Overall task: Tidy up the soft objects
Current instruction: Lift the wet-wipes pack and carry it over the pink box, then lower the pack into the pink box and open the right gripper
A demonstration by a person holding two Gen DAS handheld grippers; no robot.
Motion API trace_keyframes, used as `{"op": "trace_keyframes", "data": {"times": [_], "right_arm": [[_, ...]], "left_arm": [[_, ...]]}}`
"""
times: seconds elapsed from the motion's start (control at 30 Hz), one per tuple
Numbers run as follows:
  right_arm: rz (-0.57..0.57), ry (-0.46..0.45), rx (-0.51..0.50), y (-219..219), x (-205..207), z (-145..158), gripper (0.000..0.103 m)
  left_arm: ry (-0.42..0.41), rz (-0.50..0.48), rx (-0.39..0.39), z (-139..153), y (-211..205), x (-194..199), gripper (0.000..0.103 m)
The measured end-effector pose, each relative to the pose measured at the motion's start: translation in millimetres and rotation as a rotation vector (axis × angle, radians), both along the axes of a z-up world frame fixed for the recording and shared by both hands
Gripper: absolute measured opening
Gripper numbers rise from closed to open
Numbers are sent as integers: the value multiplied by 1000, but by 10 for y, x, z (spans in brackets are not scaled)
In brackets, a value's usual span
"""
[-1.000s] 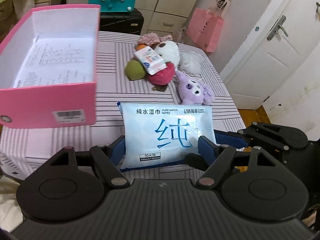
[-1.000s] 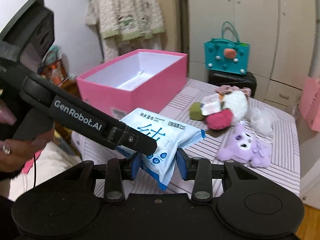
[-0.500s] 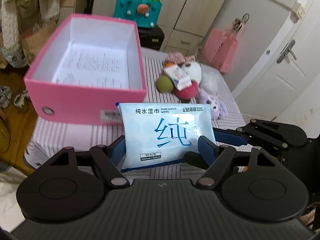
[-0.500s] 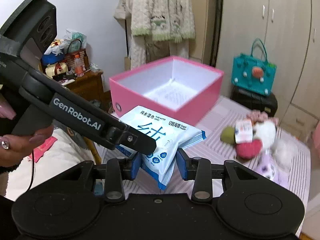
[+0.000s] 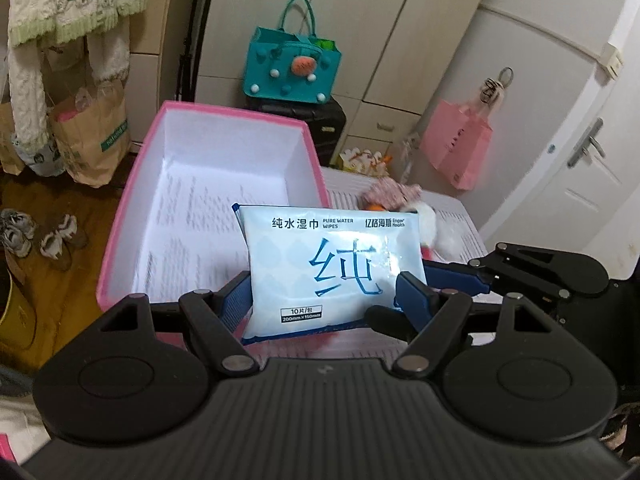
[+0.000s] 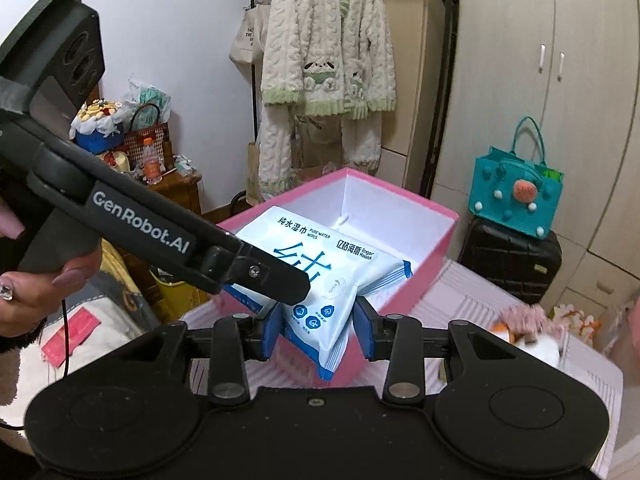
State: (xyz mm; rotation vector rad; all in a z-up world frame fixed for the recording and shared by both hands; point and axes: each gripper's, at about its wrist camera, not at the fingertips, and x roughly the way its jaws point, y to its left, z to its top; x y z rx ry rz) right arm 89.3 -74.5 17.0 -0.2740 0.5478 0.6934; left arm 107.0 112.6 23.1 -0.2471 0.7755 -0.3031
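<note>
You are holding the pack of wet wipes (image 5: pixel 334 270) with both grippers: your left gripper (image 5: pixel 324 300) is clamping its two short ends, and your right gripper (image 6: pixel 316 320) is pinching one corner narrowly. The pack is hanging over the near wall of the open pink box (image 5: pixel 120 216) on the striped table (image 6: pixel 472 292). If you are letting go unevenly, the slippery film could be swinging from the other grip and dropping outside the box, or catching on its rim

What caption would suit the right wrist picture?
Both the right gripper and left gripper hold a wet wipes pack at an open pink box.
</note>
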Motion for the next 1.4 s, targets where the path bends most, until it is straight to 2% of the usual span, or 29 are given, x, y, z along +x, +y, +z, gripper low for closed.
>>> {"op": "trace_keyframes", "data": {"times": [0.1, 0.2, 0.4, 0.53, 0.73, 0.97, 1.1, 1.4], "right_arm": [[14, -13, 9, 73, 210, 9, 44], [30, 11, 28, 135, 516, -13, 44], [51, 123, 45, 280, 1163, -197, 44], [56, 181, 27, 403, 1411, -381, 44], [48, 251, 10, 451, 1608, -571, 44], [68, 261, -19, 514, 1682, -625, 46], [74, 223, -68, 524, 1650, -623, 46], [89, 192, -50, 297, 1424, -401, 47]], "left_arm": [[19, 19, 3, -9, 90, 261, 76], [65, 45, 13, -84, 171, 583, 76], [180, 88, 42, -336, 295, 1128, 76], [244, 99, 54, -515, 356, 1366, 76], [288, 87, 70, -684, 354, 1529, 76], [250, 86, 120, -658, 345, 1512, 77], [196, 80, 171, -576, 345, 1395, 81], [147, 60, 218, -354, 361, 1061, 82]]}}
